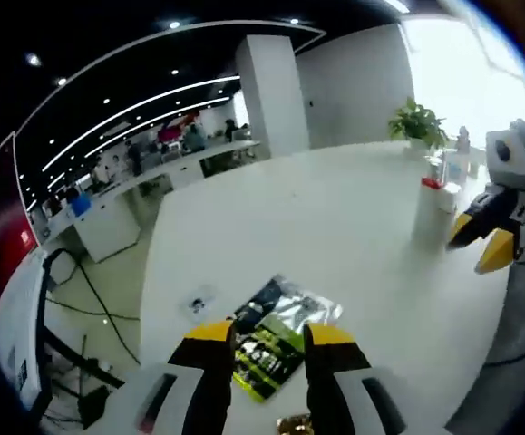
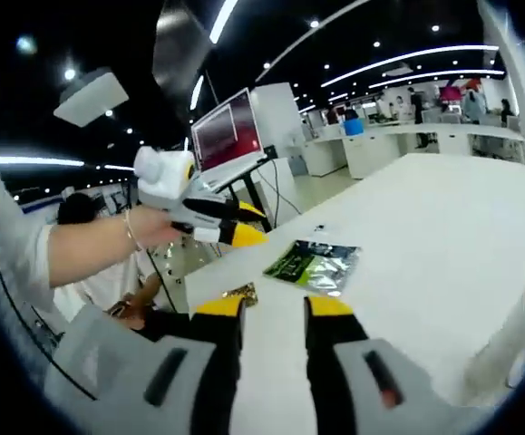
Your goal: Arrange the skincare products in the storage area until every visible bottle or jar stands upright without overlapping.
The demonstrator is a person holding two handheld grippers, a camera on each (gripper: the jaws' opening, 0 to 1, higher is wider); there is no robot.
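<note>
**Still apart: the upright bottle sits nearer the right claw**

Clearly the move ahead turns on who is closer to the skincare things. In the left gripper view, the left gripper [image 1: 269, 333] hangs over the near edge of the white table [image 1: 335, 227], its yellow-tipped jaws parted with nothing between them. Just past the tips lies a flat green-and-silver sachet [image 1: 276, 337], its long axis running away from the claw and slanting to the right; a small gold item [image 1: 294, 423] peeks out below, between the jaw bases, too cut off to name. Far off to the right of this claw stands a white bottle with a red cap [image 1: 432, 210], upright, and just beyond it the right gripper [image 1: 481, 243] hovers, tips near but apart from the bottle. More small bottles [image 1: 457, 165] cluster behind, beside a potted plant [image 1: 418, 122]; they look upright, though they are too small to be sure.

In the right gripper view, the right claw's jaws stand parted and empty. The sachet lies ahead of the tips, and the red-capped bottle is at the far right edge, blurred. The left claw, held in a person's hand [image 2: 149, 227], hovers at the table's far corner.

By my reading, the right claw is the nearer one for the bottle, the left for the sachet.
</note>
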